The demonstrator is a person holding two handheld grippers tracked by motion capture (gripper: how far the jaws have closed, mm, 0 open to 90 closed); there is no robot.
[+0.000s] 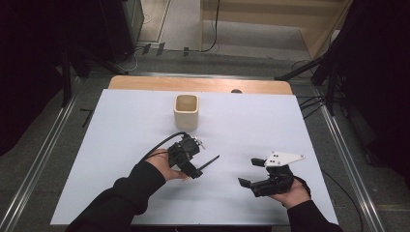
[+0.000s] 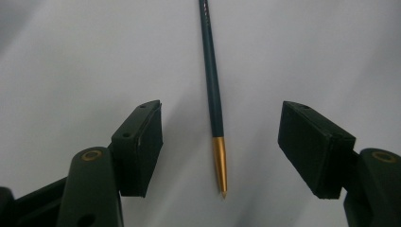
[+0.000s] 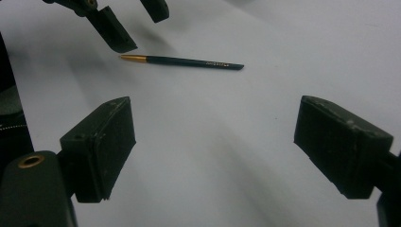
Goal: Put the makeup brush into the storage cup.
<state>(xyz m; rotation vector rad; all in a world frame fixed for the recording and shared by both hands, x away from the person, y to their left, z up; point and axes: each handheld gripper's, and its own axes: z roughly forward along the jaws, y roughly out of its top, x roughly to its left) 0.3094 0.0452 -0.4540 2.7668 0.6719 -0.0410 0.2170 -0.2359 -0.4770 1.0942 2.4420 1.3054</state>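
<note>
my left tongs (image 2: 222, 142): wide open, straddling pen (image 2: 213, 94) flat on counter (image 2: 71, 56), untouched. my right tongs (image 3: 215, 146): open, empty.

place: lab | evidence: tripod legs (image 1: 302, 70), floor cables (image 1: 212, 34), white table (image 1: 121, 145)

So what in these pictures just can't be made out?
- Inside of the cup: high view, too small and dim to tell if anything is in it.
- Pen: its far end is cut off by the top edge of the left gripper view; in the high view the left gripper covers its gold tip.
- Lettering on the pen: right gripper view, too small and blurred to read.
</note>
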